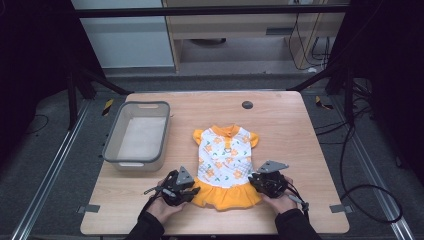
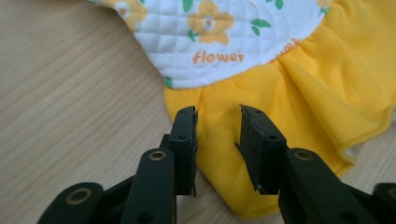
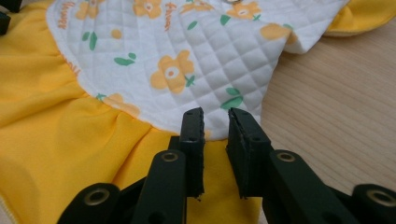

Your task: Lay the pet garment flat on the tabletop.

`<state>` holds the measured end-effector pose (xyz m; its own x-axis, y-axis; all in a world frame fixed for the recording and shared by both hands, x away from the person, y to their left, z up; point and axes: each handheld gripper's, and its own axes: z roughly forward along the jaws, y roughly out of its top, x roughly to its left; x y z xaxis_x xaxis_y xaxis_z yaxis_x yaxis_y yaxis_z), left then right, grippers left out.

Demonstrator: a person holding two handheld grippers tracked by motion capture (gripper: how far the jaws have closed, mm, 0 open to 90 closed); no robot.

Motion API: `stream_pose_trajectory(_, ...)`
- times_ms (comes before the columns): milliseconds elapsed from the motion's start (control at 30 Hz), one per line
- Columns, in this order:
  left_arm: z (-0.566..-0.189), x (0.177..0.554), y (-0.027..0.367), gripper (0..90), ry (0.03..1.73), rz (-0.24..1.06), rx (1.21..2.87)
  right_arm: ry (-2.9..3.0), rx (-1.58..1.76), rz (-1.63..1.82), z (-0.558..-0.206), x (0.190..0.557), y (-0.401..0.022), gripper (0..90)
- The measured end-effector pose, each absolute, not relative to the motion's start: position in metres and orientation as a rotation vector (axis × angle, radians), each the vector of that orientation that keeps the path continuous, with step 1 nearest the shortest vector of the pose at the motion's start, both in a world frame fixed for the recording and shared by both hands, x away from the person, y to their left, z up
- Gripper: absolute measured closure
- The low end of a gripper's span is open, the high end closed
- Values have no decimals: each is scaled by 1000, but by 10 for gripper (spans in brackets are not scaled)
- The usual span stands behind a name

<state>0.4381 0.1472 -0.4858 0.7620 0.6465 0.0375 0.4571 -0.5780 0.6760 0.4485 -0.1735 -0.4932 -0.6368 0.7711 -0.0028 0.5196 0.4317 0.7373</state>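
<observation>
I hold the left claw (image 1: 186, 186) and right claw (image 1: 261, 183) released, jaws parted over the yellow skirt (image 1: 226, 196) of the small dress (image 1: 226, 155) lying flat mid-tabletop (image 1: 295, 130); soft, light, floppy fabric, best pinched at the skirt's side edges

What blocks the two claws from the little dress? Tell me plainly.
Nothing visible does. The left claw stands with its jaws apart right over the orange skirt edge of the dress, and the right claw stands the same way at the opposite side, where white quilted top meets skirt. The grey tub sits off to the left, apart from both.
</observation>
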Motion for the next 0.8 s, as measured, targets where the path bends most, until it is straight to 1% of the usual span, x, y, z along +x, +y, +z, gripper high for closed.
stream_pose_trajectory(67, -484, 438, 149, 619, 824, 375, 2270, 2334, 1108, 1062, -490, 447, -177, 724)
stream_pose_trajectory(133, -478, 436, 156, 572, 825, 402, 2217, 2301, 1107, 1096, -486, 445, -181, 702)
stream_pose_trajectory(267, -473, 432, 167, 495, 821, 434, 2172, 2227, 1132, 1152, -479, 442, -192, 625)
stream_pose_trajectory(333, -473, 430, 170, 457, 822, 440, 2164, 2208, 1145, 1164, -477, 441, -195, 612)
stream_pose_trajectory(367, -471, 427, 176, 444, 830, 453, 2148, 2186, 1154, 1174, -475, 439, -200, 570)
stream_pose_trajectory(433, -470, 425, 180, 432, 835, 453, 2140, 2171, 1166, 1172, -474, 438, -202, 555)
stream_pose_trajectory(533, -470, 419, 192, 400, 853, 473, 2126, 2142, 1173, 1168, -473, 437, -210, 497)
stream_pose_trajectory(567, -471, 416, 199, 380, 867, 482, 2118, 2127, 1175, 1153, -473, 437, -215, 462)
stream_pose_trajectory(600, -471, 416, 199, 369, 867, 482, 2118, 2127, 1175, 1153, -473, 437, -215, 462)
stream_pose_trajectory(667, -472, 414, 206, 361, 880, 490, 2118, 2106, 1196, 1150, -474, 437, -221, 433)
stream_pose_trajectory(700, -473, 414, 209, 343, 887, 495, 2116, 2090, 1213, 1148, -474, 437, -226, 416)
stream_pose_trajectory(800, -475, 411, 218, 327, 905, 503, 2110, 2067, 1230, 1148, -474, 437, -233, 396)
